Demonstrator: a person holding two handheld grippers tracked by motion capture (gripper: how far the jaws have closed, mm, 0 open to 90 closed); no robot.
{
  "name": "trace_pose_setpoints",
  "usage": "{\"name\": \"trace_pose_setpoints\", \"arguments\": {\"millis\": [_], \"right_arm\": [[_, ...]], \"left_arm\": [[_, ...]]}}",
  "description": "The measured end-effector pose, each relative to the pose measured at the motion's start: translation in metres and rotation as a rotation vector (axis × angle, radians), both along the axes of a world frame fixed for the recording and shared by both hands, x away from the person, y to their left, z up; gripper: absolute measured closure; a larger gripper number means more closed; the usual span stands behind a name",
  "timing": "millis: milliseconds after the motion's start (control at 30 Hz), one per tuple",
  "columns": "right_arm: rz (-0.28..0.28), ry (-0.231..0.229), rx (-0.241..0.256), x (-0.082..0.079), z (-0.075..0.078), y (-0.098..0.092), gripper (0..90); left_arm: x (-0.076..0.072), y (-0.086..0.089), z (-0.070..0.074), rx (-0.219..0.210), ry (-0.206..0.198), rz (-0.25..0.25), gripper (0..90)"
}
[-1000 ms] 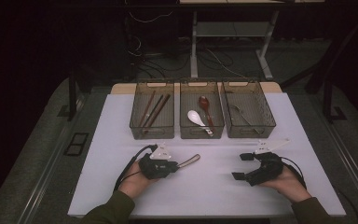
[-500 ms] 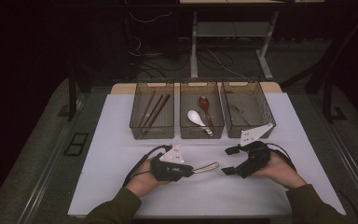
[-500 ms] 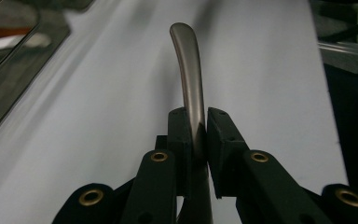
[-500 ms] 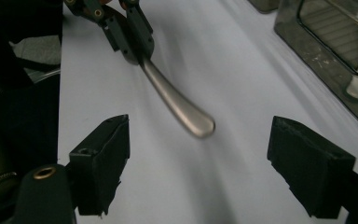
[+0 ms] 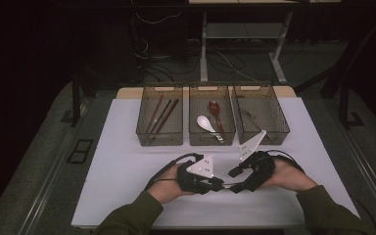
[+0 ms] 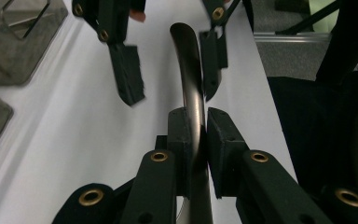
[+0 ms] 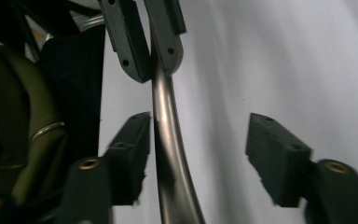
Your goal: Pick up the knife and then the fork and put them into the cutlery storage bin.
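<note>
While your left hand-held gripper [image 6: 196,140] clamps the metal utensil handle [image 6: 192,88] at the lower middle of the frame, just above the white tabletop [image 5: 127,166], your right hand-held gripper [image 7: 200,158] stands wide around its far end. Expect it to be stiff, light and slick; close on the flat stretch, not the curve.

left claw [image 5: 217,184] – jaws clamped | right claw [image 5: 235,179] – jaws spread, facing left claw

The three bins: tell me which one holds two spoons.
The middle bin: a white spoon and a red spoon lie inside, unlike its neighbours.
</note>
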State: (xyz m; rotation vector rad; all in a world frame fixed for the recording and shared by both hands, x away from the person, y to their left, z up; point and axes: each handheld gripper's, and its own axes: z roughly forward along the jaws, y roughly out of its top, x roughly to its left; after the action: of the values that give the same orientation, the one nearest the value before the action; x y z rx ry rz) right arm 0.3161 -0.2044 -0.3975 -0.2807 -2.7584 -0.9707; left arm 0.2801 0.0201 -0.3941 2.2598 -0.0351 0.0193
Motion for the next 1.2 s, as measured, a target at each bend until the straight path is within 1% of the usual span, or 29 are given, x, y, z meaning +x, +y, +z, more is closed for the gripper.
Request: {"name": "trace_pose_setpoints", "arguments": {"millis": [67,100,167,200,267,333,367,467,500,567,633,667,700,733,767,800,833,900,933,967,1000,1033,1067,1133,1167,1200], "right_arm": [[0.027,0.021,-0.016,0.0,-0.001,0.003,50.8],[0.052,0.027,-0.023,0.0,-0.001,0.004,53.7],[0.07,0.057,-0.036,-0.001,-0.002,0.009,58.0],[0.075,0.071,-0.044,-0.001,-0.003,0.011,59.8],[0.103,0.084,-0.054,0.0,-0.004,0.014,63.9],[0.122,0.091,-0.064,0.0,-0.003,0.016,70.7],[0.135,0.089,-0.063,0.0,-0.003,0.017,75.6],[0.149,0.084,-0.067,-0.001,-0.002,0.018,76.3],[0.149,0.078,-0.067,-0.001,-0.002,0.018,76.5],[0.151,0.071,-0.063,-0.001,-0.003,0.018,77.0],[0.145,0.065,-0.062,-0.001,-0.001,0.018,77.5],[0.146,0.058,-0.062,-0.001,-0.001,0.018,77.9],[0.147,0.049,-0.063,-0.001,-0.001,0.018,78.4],[0.147,0.046,-0.059,-0.001,-0.001,0.018,79.7],[0.146,0.045,-0.057,-0.001,-0.001,0.018,82.2],[0.146,0.036,-0.053,-0.001,0.0,0.017,82.7],[0.143,0.033,-0.057,-0.001,0.001,0.017,82.8],[0.141,0.026,-0.053,-0.001,0.001,0.016,82.9],[0.141,0.035,-0.057,0.0,0.0,0.016,82.8],[0.142,0.029,-0.067,0.0,-0.001,0.016,82.8],[0.129,0.026,-0.069,0.0,-0.001,0.015,82.8],[0.127,0.025,-0.069,0.0,-0.003,0.014,82.8],[0.119,0.018,-0.068,0.001,-0.003,0.013,82.7],[0.112,0.006,-0.075,0.003,-0.005,0.009,82.7],[0.091,0.005,-0.075,0.004,-0.005,0.006,82.7],[0.072,0.019,-0.071,0.004,-0.004,0.004,82.7]], "left_arm": [[0.0,-0.001,0.001,0.005,0.001,-0.009,79.8],[-0.001,-0.002,0.001,0.002,0.006,-0.008,79.8],[0.0,-0.003,0.001,0.004,-0.006,-0.017,79.8],[0.001,-0.003,0.002,0.008,-0.021,-0.025,79.8],[0.001,-0.003,0.002,0.016,-0.024,-0.027,79.8],[0.002,-0.003,0.002,0.019,-0.029,-0.028,79.8],[0.002,-0.002,0.002,0.016,-0.026,-0.027,79.8],[0.002,-0.002,0.001,0.018,-0.021,-0.026,79.7],[0.003,-0.003,0.0,0.022,-0.025,-0.024,79.7],[0.003,-0.003,-0.002,0.015,-0.01,-0.016,79.6],[0.004,-0.004,-0.004,0.02,-0.012,-0.015,79.5],[0.004,-0.004,-0.005,0.019,-0.003,-0.013,79.5],[0.005,-0.004,-0.006,0.017,-0.004,-0.008,79.5],[0.005,-0.004,-0.007,0.019,0.004,-0.015,79.7],[0.005,-0.005,-0.007,0.02,0.003,-0.014,80.1],[0.005,-0.005,-0.008,0.018,-0.001,-0.012,80.1],[0.005,-0.005,-0.008,0.014,0.006,-0.011,79.9],[0.006,-0.003,-0.007,0.004,0.006,-0.007,79.1],[0.007,-0.002,-0.007,-0.009,0.019,0.002,76.4],[0.007,0.0,-0.005,-0.016,0.018,0.01,73.2],[0.008,0.002,-0.004,-0.027,0.024,0.026,70.5],[0.009,0.005,-0.003,-0.034,0.023,0.033,67.3],[0.01,0.007,-0.002,-0.056,0.035,0.051,65.3],[0.012,0.014,-0.001,-0.062,0.032,0.077,59.7],[0.014,0.018,-0.001,-0.068,0.036,0.091,57.7],[0.014,0.023,-0.001,-0.085,0.042,0.117,54.7]]}}
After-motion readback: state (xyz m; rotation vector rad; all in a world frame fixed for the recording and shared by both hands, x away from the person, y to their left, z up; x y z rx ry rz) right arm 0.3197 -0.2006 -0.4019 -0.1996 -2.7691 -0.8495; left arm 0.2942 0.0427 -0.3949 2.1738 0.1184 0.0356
